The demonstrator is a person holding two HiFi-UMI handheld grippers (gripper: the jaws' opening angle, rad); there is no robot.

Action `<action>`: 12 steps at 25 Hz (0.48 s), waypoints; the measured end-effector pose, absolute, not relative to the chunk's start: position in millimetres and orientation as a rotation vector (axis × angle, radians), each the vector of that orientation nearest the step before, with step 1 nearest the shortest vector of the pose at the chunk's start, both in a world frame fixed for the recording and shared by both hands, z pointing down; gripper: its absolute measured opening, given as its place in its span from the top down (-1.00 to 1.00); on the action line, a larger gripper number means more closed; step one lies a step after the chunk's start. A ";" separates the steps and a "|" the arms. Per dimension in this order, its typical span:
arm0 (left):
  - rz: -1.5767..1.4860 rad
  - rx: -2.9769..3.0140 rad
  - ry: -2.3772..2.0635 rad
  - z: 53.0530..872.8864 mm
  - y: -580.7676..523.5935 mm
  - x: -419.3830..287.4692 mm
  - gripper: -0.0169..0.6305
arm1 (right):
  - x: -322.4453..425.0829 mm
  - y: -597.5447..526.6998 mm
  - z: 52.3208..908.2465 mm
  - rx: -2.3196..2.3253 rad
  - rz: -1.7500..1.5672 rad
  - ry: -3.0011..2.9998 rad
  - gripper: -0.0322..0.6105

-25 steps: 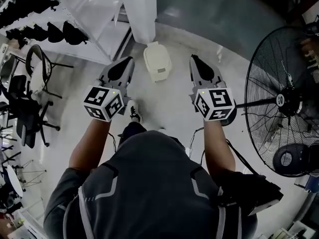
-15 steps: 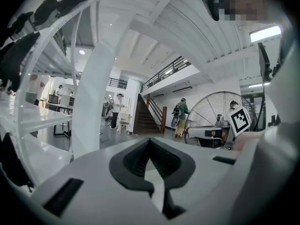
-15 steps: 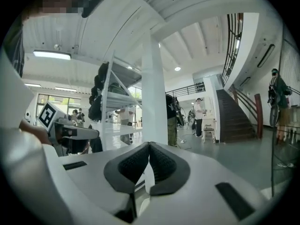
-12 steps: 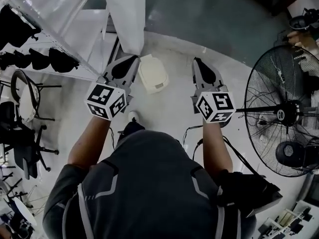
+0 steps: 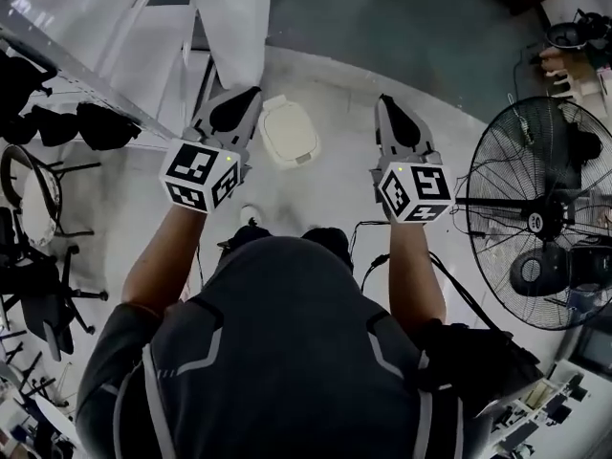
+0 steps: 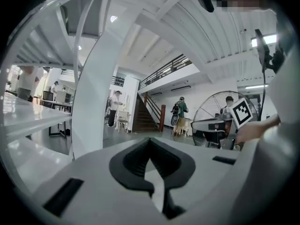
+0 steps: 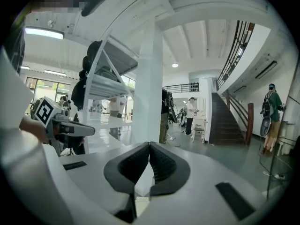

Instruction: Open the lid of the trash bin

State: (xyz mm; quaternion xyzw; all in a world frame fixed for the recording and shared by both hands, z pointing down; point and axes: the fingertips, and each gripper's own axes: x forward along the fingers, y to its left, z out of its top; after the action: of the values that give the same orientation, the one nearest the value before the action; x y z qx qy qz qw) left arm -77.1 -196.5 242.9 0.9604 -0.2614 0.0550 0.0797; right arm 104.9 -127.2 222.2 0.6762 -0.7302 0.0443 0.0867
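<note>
Stepping forward has brought the person closer to the trash bin (image 5: 289, 132), which stands on the floor (image 5: 325, 199) just ahead of the feet with its lid down, between the left gripper (image 5: 234, 113) and the right gripper (image 5: 394, 127) and nearer the left one. Both grippers hang above it with jaws pressed together on nothing, so a prod from closed tips would likely slide or tip the bin on the glossy floor, and the left one might knock the white pillar (image 5: 234, 27) just beyond. It is a large pale hall, with a big fan (image 5: 535, 208) at the right, racks (image 5: 57, 27) and chairs (image 5: 38, 256) at the left, and stairs (image 7: 227, 118) far off.
</note>
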 end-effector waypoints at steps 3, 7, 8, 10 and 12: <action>0.191 2.845 -0.827 260.3 -209.7 -76.3 0.92 | 112.4 -142.4 232.3 1.979 0.143 -2.188 0.82; 0.222 2.827 -0.910 281.2 -218.8 -72.4 0.92 | 121.7 -158.7 253.8 1.935 0.171 -2.219 0.82; 0.228 2.811 -0.927 288.4 -218.3 -70.6 0.92 | 124.7 -161.4 261.5 1.918 0.181 -2.225 0.82; 0.249 2.778 -0.950 305.8 -218.3 -64.8 0.92 | 131.6 -168.9 281.5 1.870 0.208 -2.231 0.82; 0.285 2.746 -0.973 325.3 -220.9 -58.5 0.92 | 136.5 -178.6 305.1 1.812 0.241 -2.234 0.82</action>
State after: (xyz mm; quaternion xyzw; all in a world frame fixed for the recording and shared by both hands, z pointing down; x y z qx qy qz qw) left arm -58.5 -220.9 325.3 0.9327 -0.3305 0.0967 0.1069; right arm 136.5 -178.6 305.1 0.6227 -0.7676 0.0829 0.1269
